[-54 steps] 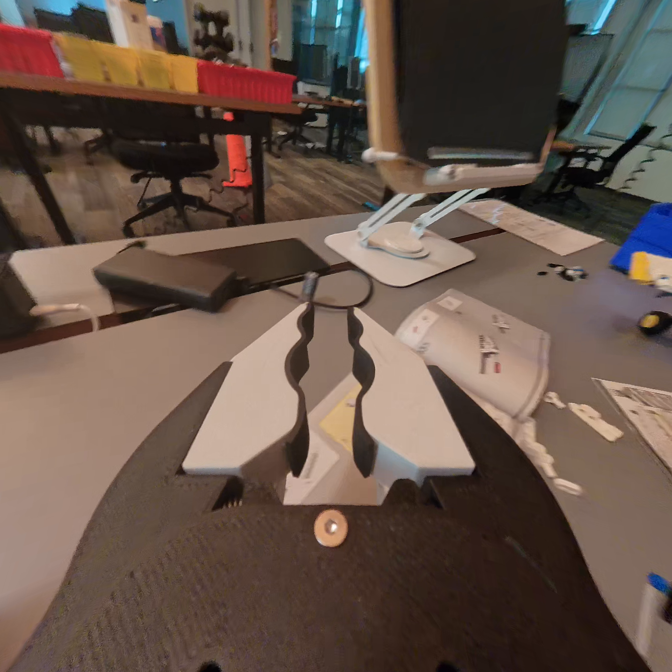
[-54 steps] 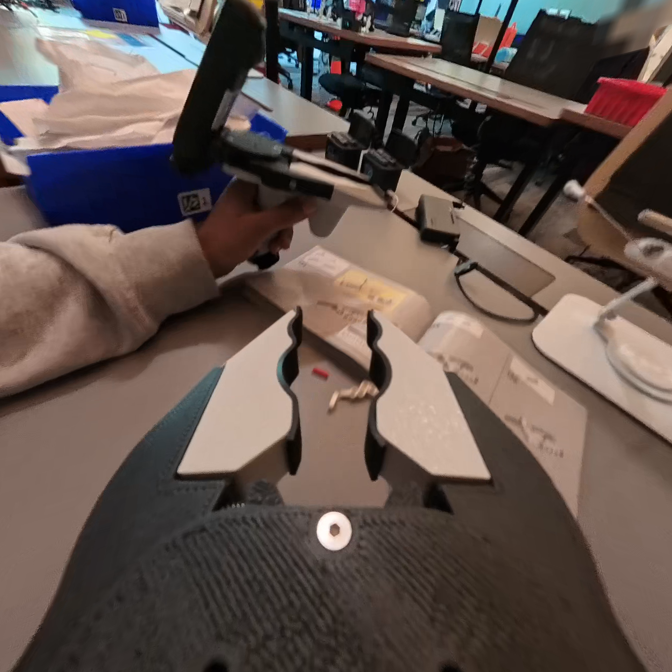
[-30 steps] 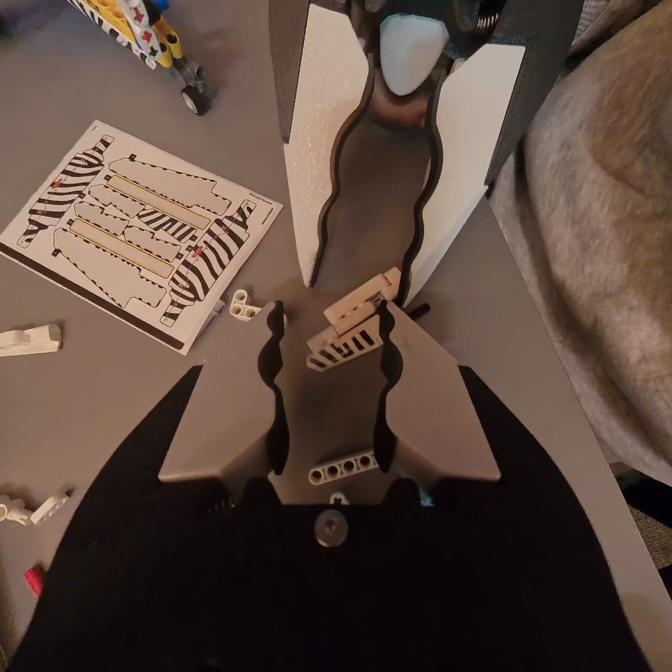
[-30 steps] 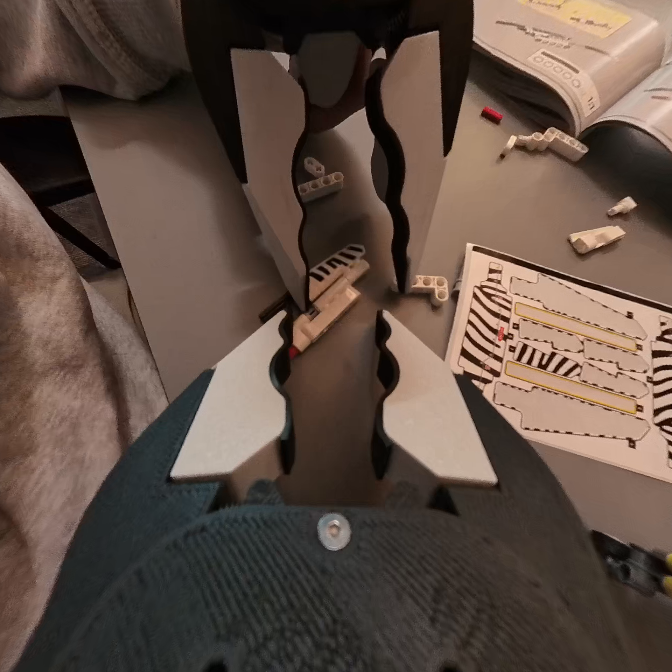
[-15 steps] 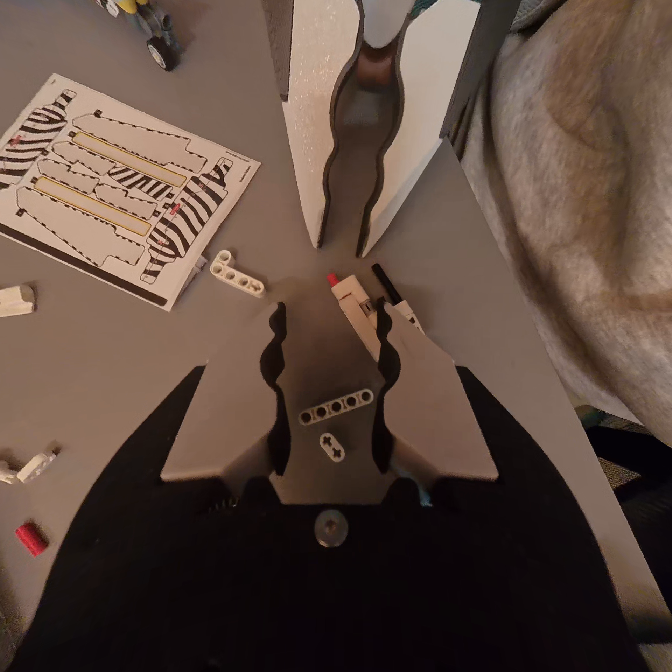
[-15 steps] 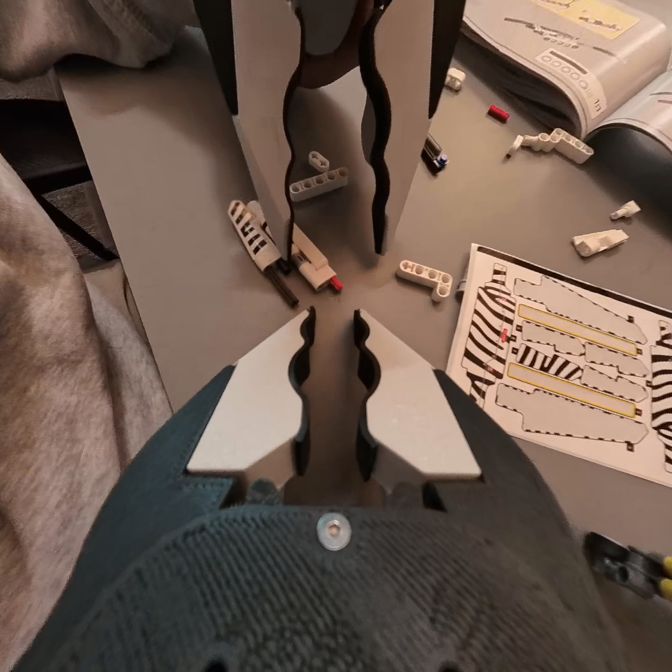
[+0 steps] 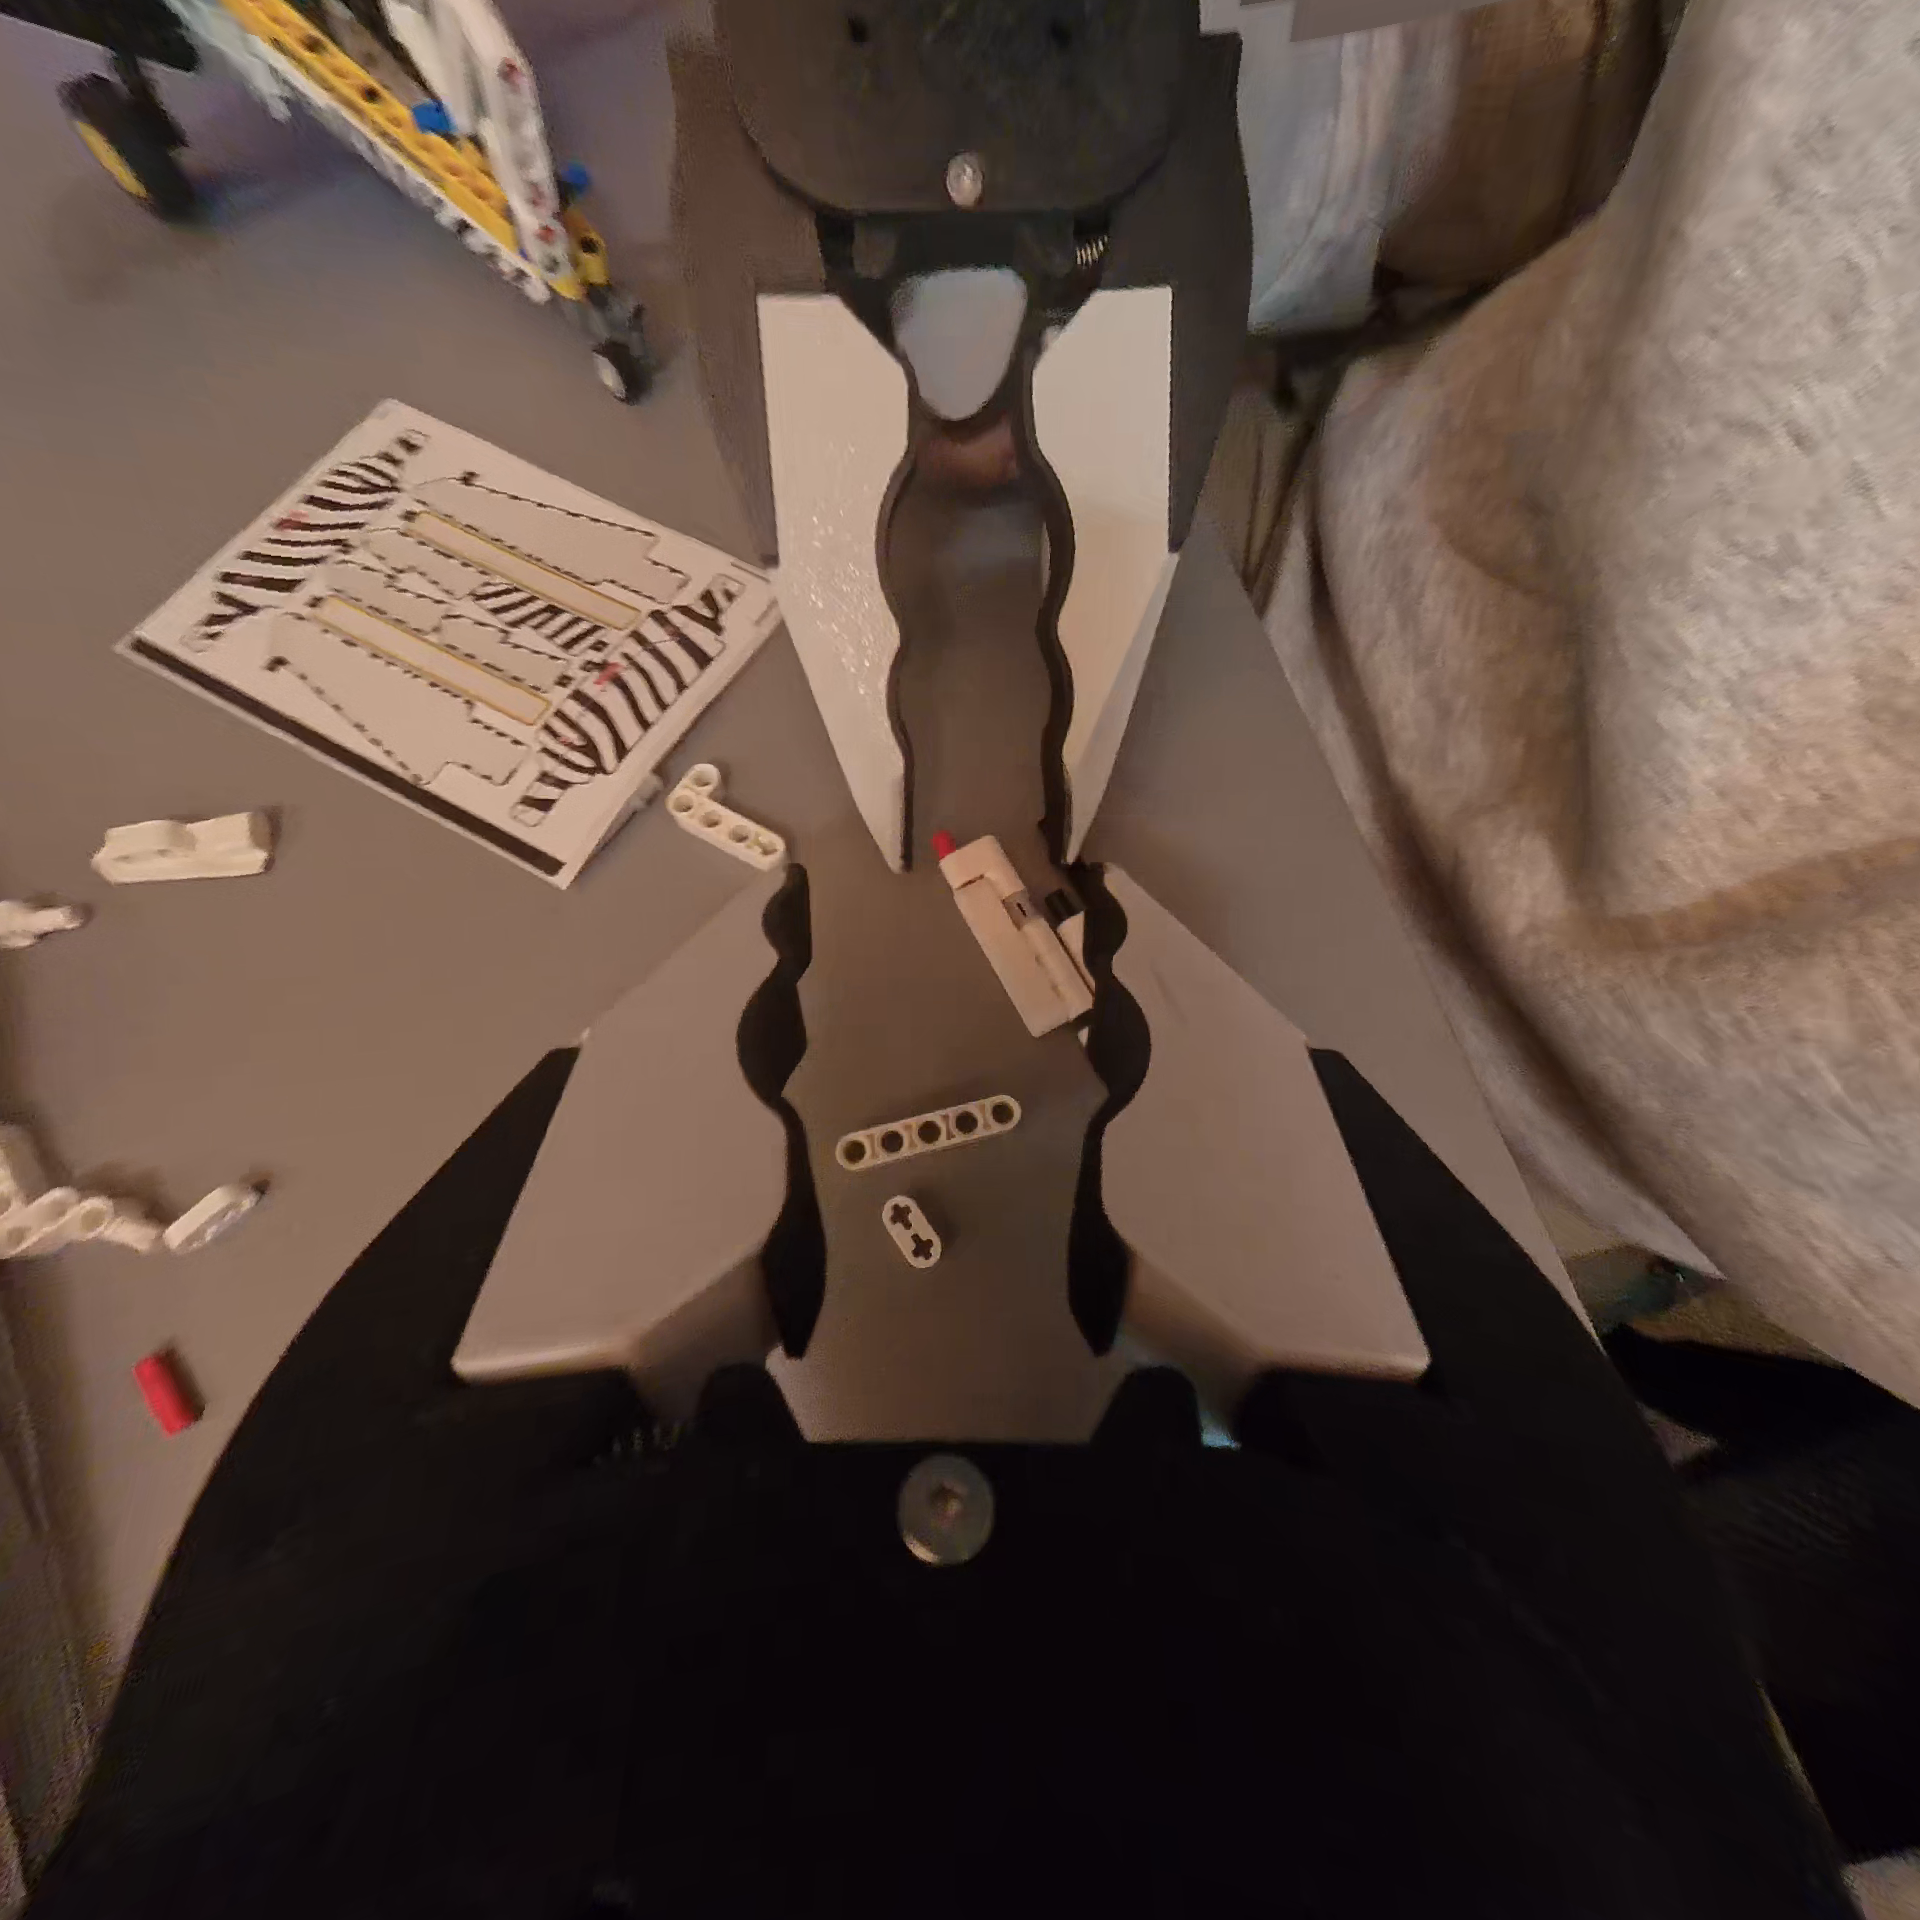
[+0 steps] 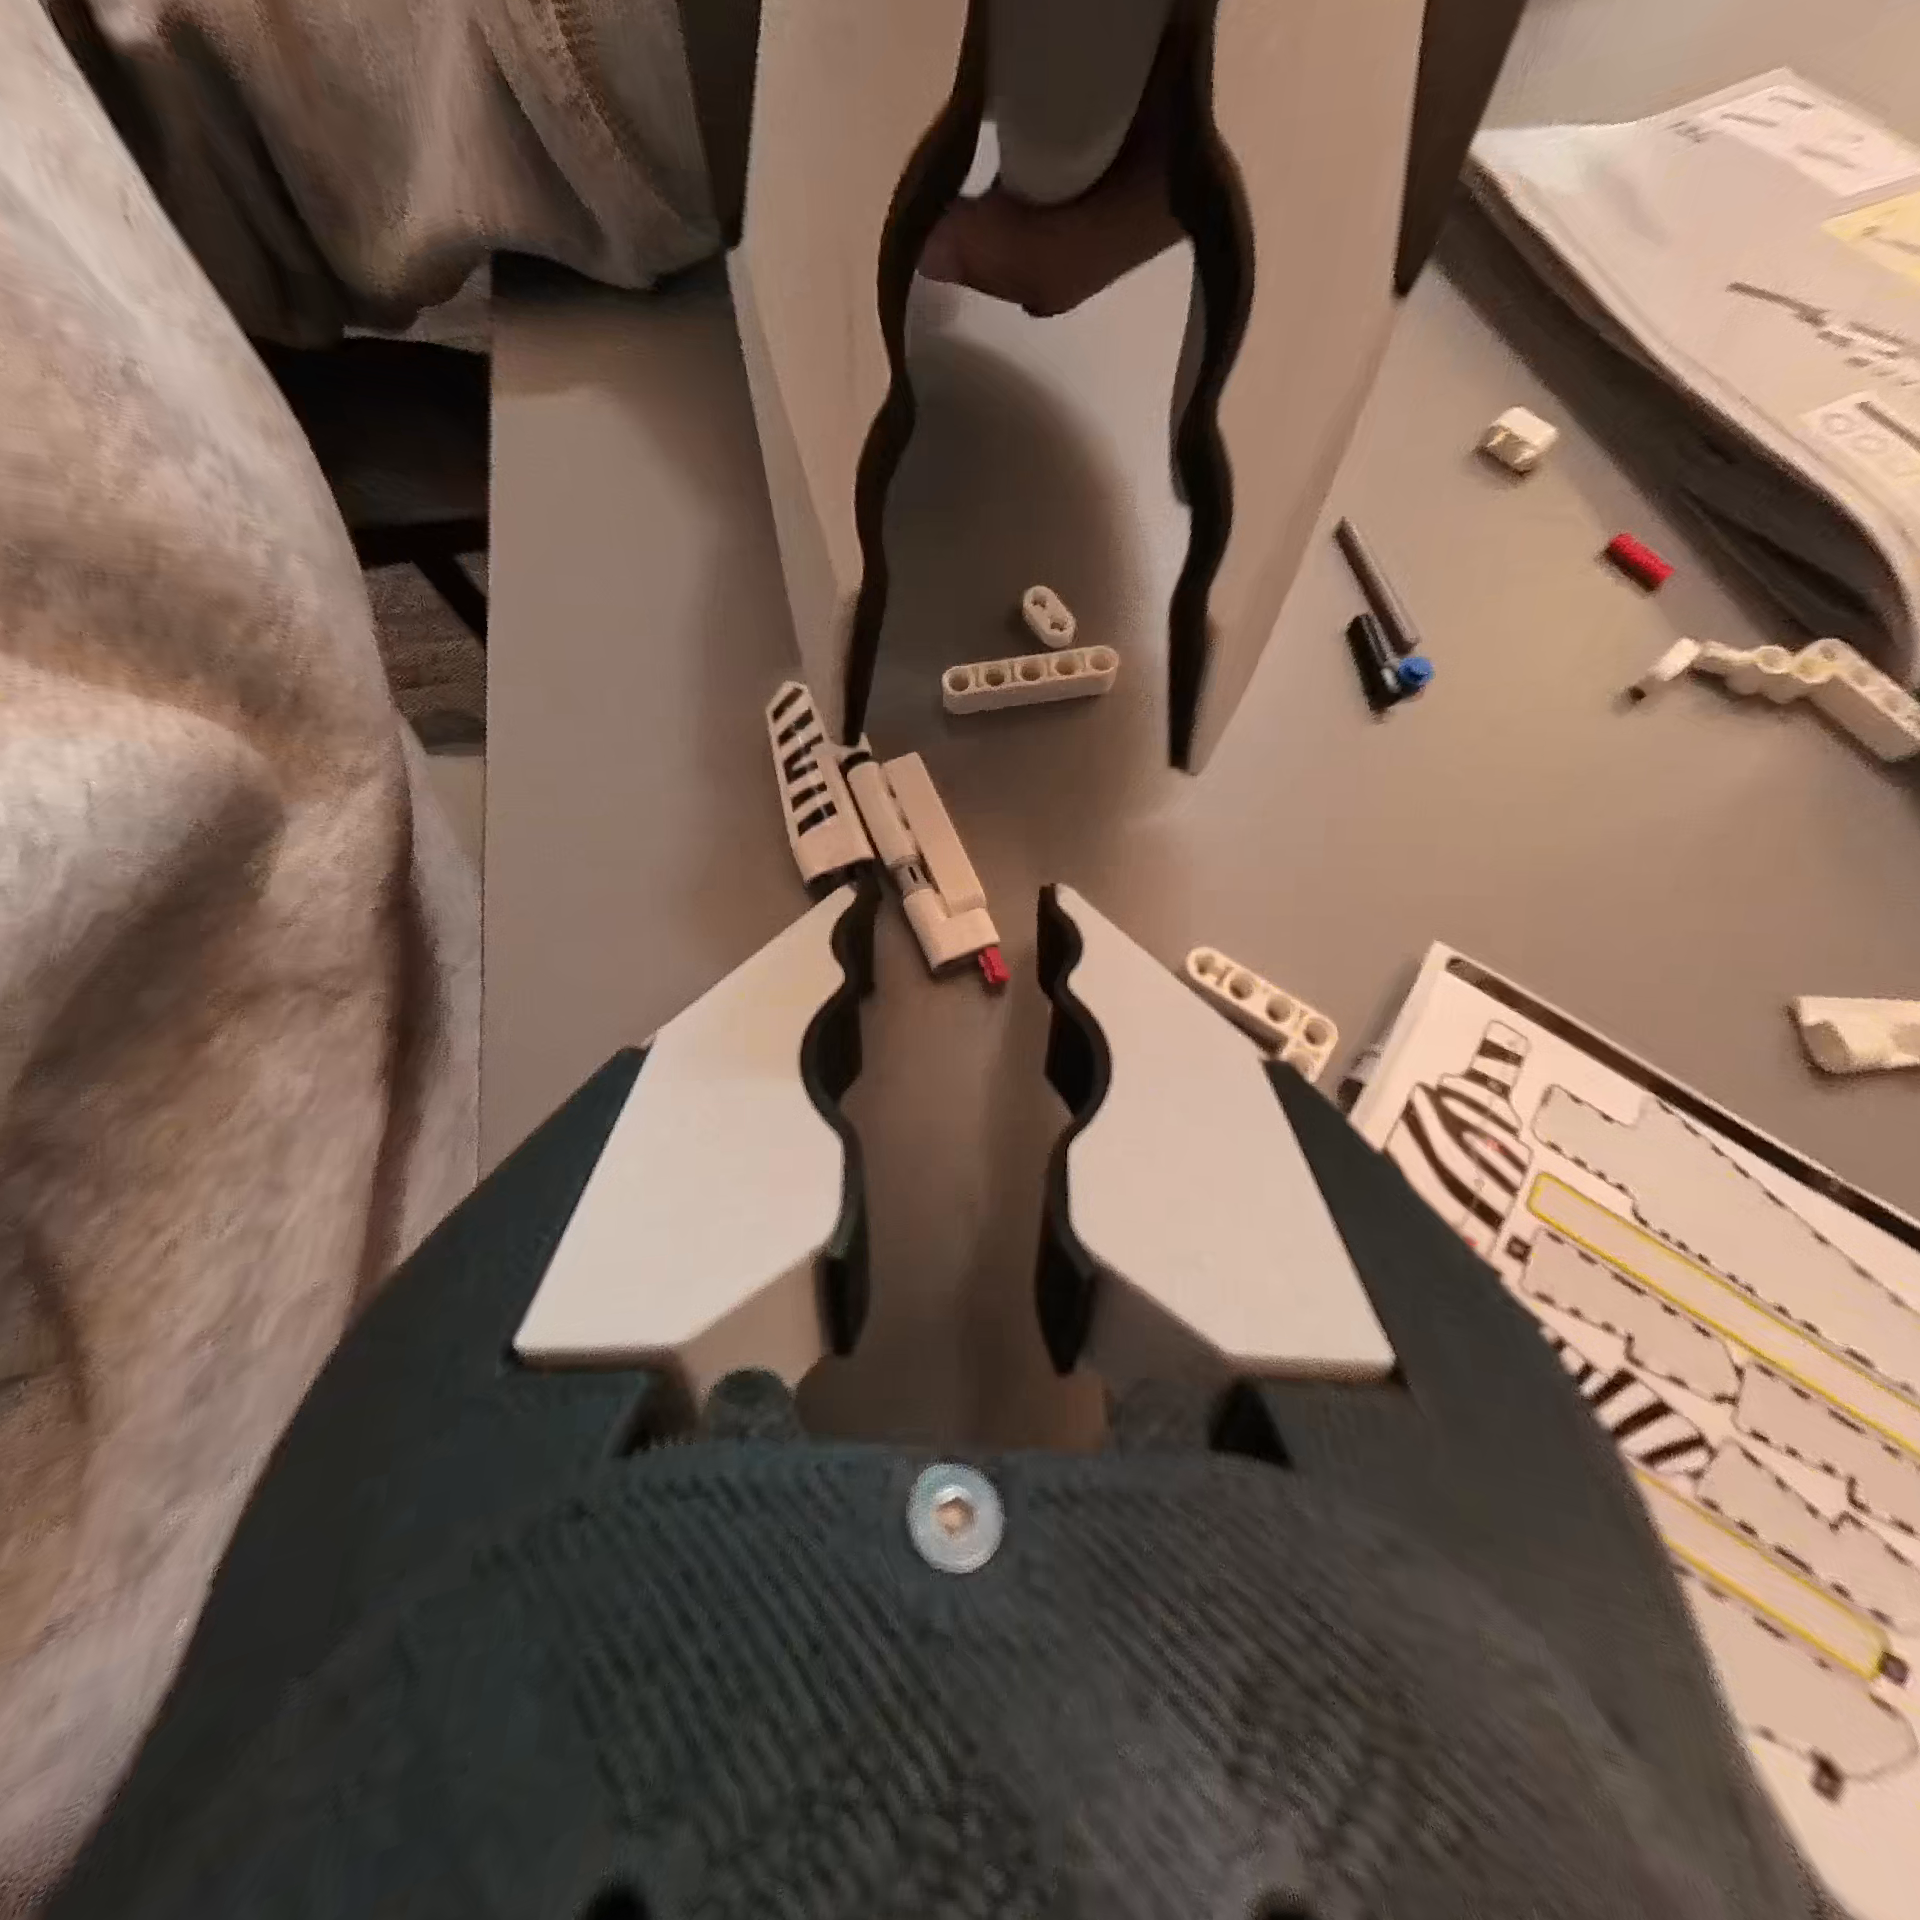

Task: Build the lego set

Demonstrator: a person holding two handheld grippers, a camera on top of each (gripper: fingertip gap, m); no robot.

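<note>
A grey work table [image 7: 312,1039] set up as a hobby or lab building bench: loose white building pieces [image 7: 182,847] lie scattered over it beside a zebra-striped sticker sheet [image 7: 447,634], an open instruction booklet [image 8: 1714,260] and a partly built yellow-and-white model [image 7: 436,135]. The room beyond the table edge cannot be made out in these views.

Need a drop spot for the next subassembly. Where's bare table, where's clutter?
Bare: the grey table between the sticker sheet and the red pin, left of the left gripper.
Crowded: between both grippers, around the five-hole beam and white subassembly.
</note>
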